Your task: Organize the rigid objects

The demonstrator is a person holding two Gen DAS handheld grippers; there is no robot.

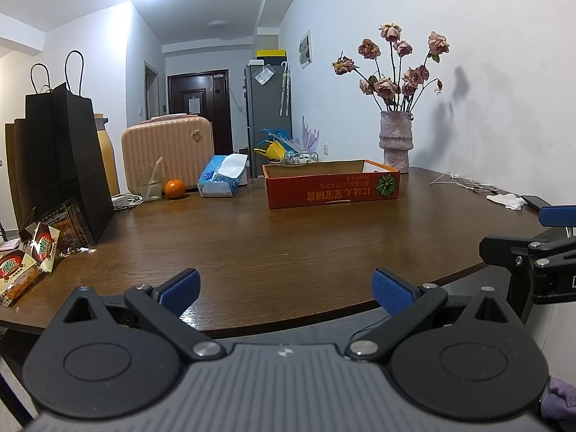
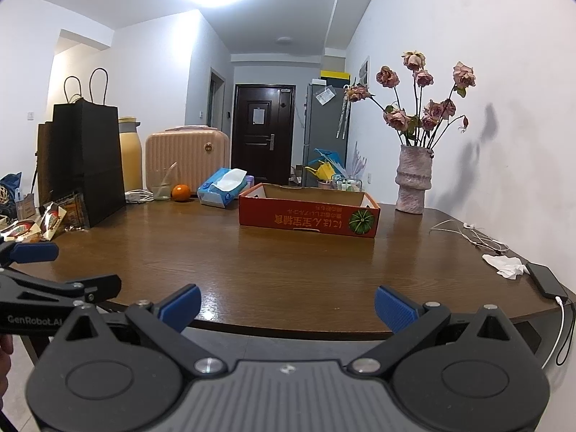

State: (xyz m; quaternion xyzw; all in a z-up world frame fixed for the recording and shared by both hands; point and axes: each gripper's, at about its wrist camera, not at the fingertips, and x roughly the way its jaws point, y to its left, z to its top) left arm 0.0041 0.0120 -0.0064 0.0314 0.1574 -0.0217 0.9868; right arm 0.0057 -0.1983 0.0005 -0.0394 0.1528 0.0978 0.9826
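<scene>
An open red cardboard box (image 1: 331, 187) (image 2: 309, 216) stands on the far middle of the brown table (image 1: 252, 248) (image 2: 288, 262). Its inside is hidden. An orange (image 1: 175, 189) (image 2: 180, 192) lies at the back left beside a glass with a straw (image 1: 151, 183) (image 2: 162, 187). Snack packets (image 1: 25, 266) (image 2: 39, 225) lie at the left edge. My left gripper (image 1: 286, 289) is open and empty at the table's front edge. My right gripper (image 2: 286, 304) is open and empty at the front edge, to the right of the left one.
Black paper bags (image 1: 61, 165) (image 2: 84, 165) stand at the left. A tissue pack (image 1: 223, 176) (image 2: 225, 187) and a pink case (image 1: 167, 154) (image 2: 187, 160) are at the back. A vase of roses (image 1: 395, 140) (image 2: 412, 180) stands back right. Cables, a crumpled tissue (image 2: 504, 266) and a phone (image 2: 547, 280) lie at the right.
</scene>
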